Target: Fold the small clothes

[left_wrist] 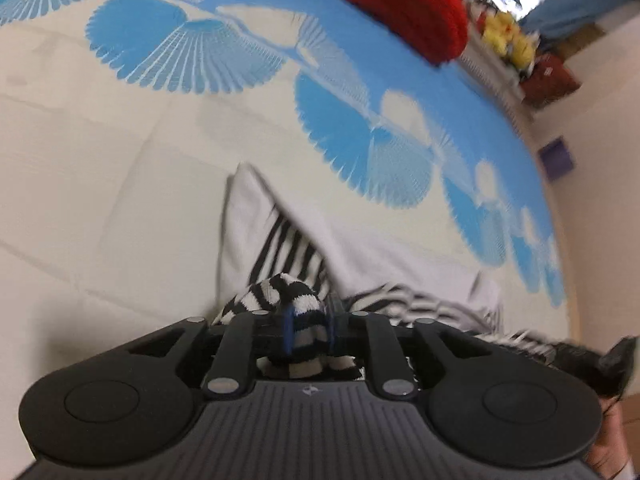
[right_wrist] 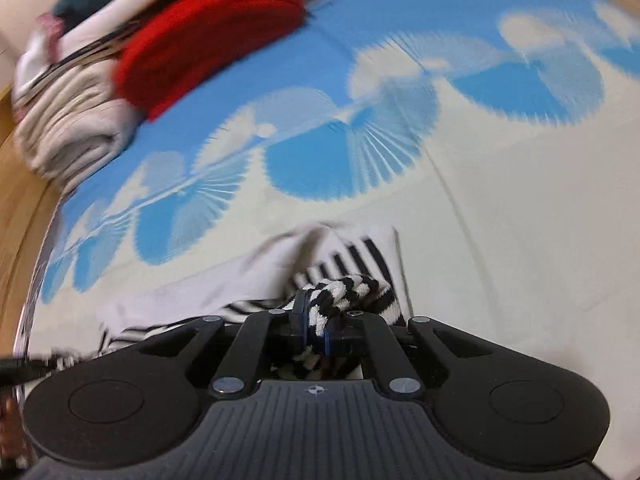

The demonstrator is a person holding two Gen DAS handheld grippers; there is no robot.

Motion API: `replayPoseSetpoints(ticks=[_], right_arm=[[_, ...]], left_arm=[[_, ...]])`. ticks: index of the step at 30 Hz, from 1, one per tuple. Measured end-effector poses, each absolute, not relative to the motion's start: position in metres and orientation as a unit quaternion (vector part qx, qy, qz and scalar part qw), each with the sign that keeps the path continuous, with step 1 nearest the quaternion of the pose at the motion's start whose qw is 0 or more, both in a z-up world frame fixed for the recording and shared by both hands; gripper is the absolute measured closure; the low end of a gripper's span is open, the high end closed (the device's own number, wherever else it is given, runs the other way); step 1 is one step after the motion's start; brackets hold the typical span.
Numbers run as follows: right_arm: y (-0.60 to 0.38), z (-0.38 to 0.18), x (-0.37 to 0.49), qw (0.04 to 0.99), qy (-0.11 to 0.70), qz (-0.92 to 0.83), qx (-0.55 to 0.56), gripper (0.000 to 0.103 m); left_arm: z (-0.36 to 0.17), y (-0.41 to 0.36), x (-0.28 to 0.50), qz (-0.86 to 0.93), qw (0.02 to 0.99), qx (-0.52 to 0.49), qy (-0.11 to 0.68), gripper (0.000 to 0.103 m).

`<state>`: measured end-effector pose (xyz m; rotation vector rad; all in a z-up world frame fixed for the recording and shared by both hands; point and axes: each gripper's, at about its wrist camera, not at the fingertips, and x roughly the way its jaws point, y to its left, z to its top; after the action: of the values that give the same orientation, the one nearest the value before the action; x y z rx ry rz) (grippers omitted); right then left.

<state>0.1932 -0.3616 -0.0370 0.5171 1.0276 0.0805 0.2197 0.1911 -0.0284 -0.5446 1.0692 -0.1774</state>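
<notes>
Both tools pinch bunched edges of a striped garment [left_wrist: 288, 256] lying on the bed [left_wrist: 100, 200]: left tool [left_wrist: 308, 328] apparently looser, right tool [right_wrist: 316, 324] nearly closed, spread for folding.

No words, brand names or numbers can be read in either view. The one sign is a small round crosshair emblem — a circle cut into quarters — moulded into the ribbed black body of each gripper, low in the frame at centre: on the left gripper [left_wrist: 308, 320] it sits at the top edge of the ribbing, faint and grey, and on the right gripper [right_wrist: 316, 330] it shows a little clearer, in the same spot. The boxes and packets at the upper right of the left view are too blurred to show any print.
</notes>
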Motion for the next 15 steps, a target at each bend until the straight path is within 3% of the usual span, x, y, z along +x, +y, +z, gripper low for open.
replayPoseSetpoints(ticks=[1, 2, 9, 11, 13, 15], right_arm=[[-0.365, -0.049, 0.195, 0.825, 0.500, 0.018, 0.263, 0.089], [-0.367, -0.052, 0.198, 0.814, 0.509, 0.000, 0.280, 0.088], [-0.369, -0.017, 0.181, 0.854, 0.424, 0.028, 0.299, 0.087], [-0.365, -0.010, 0.171, 0.863, 0.413, 0.038, 0.290, 0.081], [-0.367, -0.005, 0.162, 0.869, 0.396, 0.038, 0.295, 0.060], [-0.383, -0.001, 0.157, 0.868, 0.380, 0.025, 0.320, 0.056]], left_arm=[[-0.027, 0.191, 0.219, -0.089, 0.824, -0.260, 0.495, 0.066], [-0.023, 0.191, 0.217, -0.093, 0.829, -0.260, 0.487, 0.058], [0.010, 0.191, 0.187, -0.141, 0.866, -0.260, 0.403, 0.057], [0.014, 0.183, 0.179, -0.170, 0.865, -0.248, 0.401, 0.057], [0.015, 0.173, 0.172, -0.190, 0.864, -0.225, 0.409, 0.057], [0.012, 0.164, 0.166, -0.205, 0.859, -0.202, 0.424, 0.057]])
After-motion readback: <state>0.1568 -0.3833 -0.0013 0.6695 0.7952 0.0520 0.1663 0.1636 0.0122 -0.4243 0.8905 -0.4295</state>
